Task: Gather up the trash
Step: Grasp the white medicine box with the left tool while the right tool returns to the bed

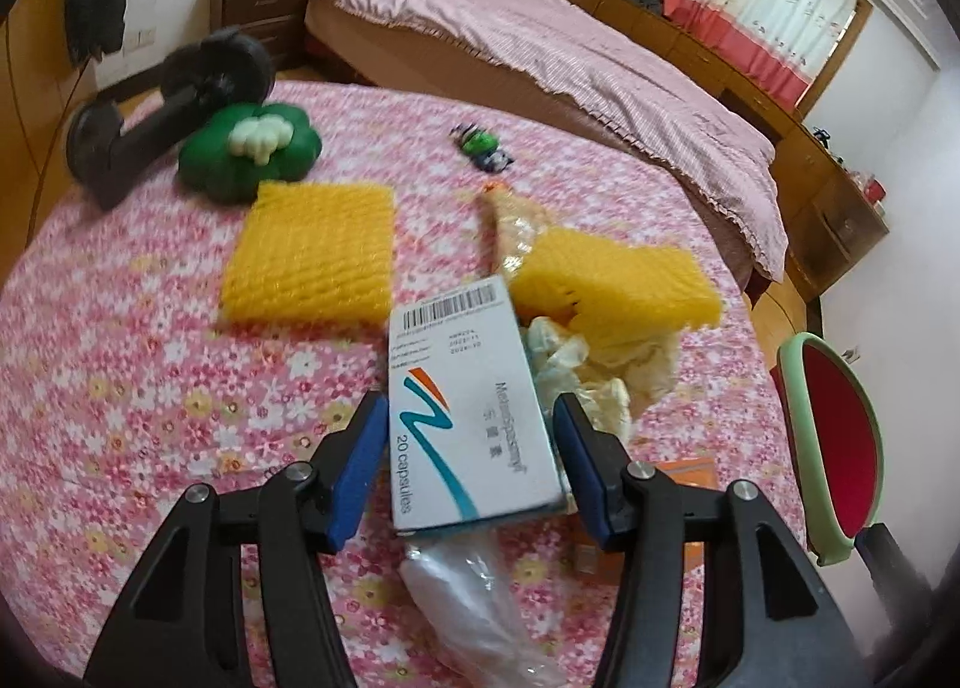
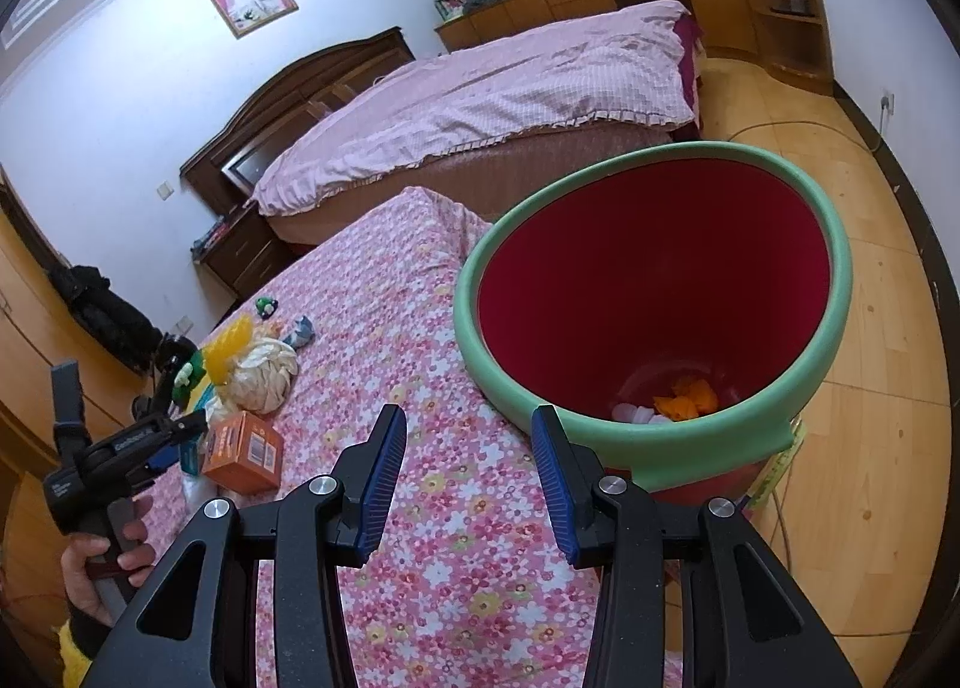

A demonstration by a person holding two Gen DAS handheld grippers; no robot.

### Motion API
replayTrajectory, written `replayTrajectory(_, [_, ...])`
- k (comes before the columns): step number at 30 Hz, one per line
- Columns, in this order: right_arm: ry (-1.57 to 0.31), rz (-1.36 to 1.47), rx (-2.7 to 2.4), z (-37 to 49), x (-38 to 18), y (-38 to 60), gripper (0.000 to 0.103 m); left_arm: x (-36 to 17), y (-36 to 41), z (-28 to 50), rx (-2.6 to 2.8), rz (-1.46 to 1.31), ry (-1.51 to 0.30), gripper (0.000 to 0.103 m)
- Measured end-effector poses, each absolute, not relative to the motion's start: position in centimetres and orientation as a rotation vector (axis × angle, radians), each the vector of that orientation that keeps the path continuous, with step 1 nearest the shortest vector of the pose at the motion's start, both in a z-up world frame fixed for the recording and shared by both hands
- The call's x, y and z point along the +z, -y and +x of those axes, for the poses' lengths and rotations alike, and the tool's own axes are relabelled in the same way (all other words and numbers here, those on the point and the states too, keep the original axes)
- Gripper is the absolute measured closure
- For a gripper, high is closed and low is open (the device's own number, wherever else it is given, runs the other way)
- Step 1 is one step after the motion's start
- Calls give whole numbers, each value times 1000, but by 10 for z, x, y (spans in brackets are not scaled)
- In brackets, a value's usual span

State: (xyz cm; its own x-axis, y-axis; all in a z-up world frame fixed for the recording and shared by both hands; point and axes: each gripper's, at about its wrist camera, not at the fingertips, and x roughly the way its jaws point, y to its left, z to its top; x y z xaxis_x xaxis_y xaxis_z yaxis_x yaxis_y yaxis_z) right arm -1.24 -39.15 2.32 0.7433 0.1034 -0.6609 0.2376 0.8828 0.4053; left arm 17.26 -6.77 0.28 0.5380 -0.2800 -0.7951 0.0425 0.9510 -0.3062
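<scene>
Straddling the white capsule box (image 1: 474, 406) on the flowered tablecloth (image 1: 150, 388), the left gripper (image 1: 471, 418) is held open, pads not yet pressing; they should be squared on its long sides before closing. The right gripper (image 2: 468, 436) waits empty, open, beside the bin (image 2: 648, 436).

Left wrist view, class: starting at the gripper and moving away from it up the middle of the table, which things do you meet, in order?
left gripper → white capsule box → orange snack wrapper → small green toy
</scene>
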Motion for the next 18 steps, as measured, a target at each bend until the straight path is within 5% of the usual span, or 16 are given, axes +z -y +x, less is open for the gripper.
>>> replayTrajectory(18, [-761,456,-34,-1,25,367,58,22,48,150,-254,-300,-886,51])
